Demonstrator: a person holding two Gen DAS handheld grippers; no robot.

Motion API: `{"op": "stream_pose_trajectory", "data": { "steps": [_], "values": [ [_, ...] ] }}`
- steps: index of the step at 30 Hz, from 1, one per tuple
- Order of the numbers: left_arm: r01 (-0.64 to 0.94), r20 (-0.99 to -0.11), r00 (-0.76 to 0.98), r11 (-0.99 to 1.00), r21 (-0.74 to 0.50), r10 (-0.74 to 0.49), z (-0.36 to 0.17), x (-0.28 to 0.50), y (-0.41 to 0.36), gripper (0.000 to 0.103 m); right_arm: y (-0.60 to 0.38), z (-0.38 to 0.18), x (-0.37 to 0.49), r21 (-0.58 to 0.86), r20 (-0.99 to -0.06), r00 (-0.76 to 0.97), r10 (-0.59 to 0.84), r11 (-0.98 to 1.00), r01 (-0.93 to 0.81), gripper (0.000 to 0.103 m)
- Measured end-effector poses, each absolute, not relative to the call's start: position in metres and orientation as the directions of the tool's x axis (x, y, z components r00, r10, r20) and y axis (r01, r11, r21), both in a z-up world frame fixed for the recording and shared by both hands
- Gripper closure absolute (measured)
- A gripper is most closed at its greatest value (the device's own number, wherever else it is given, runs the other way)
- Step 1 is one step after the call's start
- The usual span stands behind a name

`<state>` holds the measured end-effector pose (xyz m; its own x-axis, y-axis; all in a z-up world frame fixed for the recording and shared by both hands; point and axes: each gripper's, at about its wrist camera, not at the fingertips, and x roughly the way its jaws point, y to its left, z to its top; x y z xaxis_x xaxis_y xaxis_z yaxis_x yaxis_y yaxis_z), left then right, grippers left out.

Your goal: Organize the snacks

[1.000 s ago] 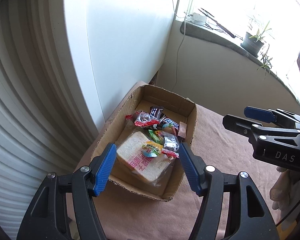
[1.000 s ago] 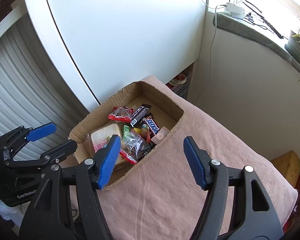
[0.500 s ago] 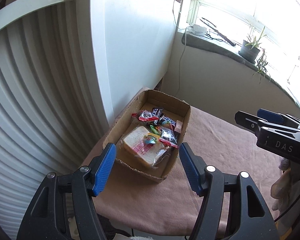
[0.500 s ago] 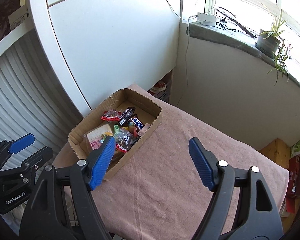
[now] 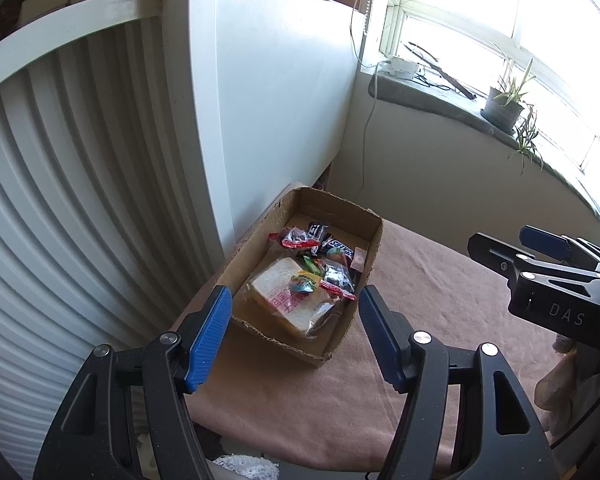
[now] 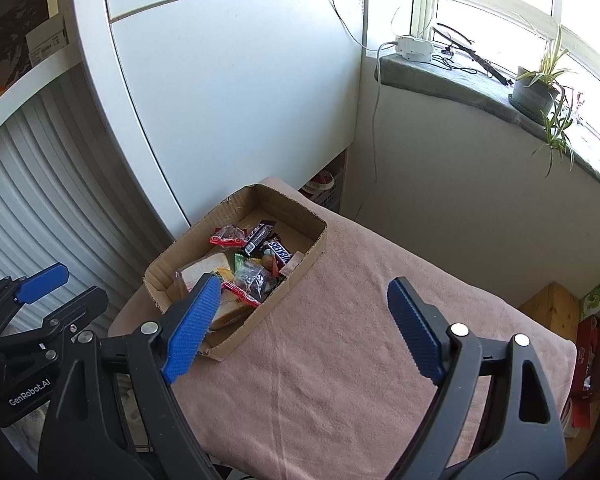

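Left claw (image 5: 294, 334) open, empty; right claw (image 6: 306, 326) opening, empty; only right view shows shelf basket (image 6: 324, 188).

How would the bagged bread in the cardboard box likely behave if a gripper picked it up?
The bagged bread looks soft, so it would probably squash under a firm pinch. Its clear wrapper looks smooth and loose, so the fingers might slip or catch only film. Small packets lie on it and would likely slide off.

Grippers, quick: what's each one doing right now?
Left gripper: open, empty, above the box.
Right gripper: jaws opening, nothing between them.
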<state>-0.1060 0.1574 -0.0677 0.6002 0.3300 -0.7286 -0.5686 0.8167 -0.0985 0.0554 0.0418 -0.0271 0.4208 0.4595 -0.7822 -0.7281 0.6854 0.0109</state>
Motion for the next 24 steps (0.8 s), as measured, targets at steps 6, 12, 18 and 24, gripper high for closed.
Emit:
{"op": "stream_pose_trajectory", "data": {
  "steps": [6,12,18,24],
  "values": [
    [-0.571,-0.725,0.601,0.816,-0.094,0.337,-0.0666,-0.1052,0.1573,0.037,0.0431,-0.0289,0.0549,0.01,-0.787,0.419,0.453,0.689,-0.725,0.015],
    [-0.572,-0.726,0.601,0.814,-0.097,0.335,-0.0662,-0.1056,0.1567,0.037,0.0437,-0.0305,0.0555,0.011,-0.79,0.419,0.448,0.694,-0.72,0.015],
    [-0.568,-0.726,0.601,0.818,-0.095,0.333,-0.0656,-0.1045,0.1554,0.037,0.0445,-0.0328,0.0549,0.013,-0.795,0.413,0.444,0.694,-0.72,0.015],
    [-0.568,-0.725,0.6,0.818,-0.089,0.338,-0.0642,-0.1027,0.1555,0.037,0.0447,-0.0331,0.0551,0.017,-0.796,0.409,0.446,0.692,-0.721,0.015]
  ]
}}
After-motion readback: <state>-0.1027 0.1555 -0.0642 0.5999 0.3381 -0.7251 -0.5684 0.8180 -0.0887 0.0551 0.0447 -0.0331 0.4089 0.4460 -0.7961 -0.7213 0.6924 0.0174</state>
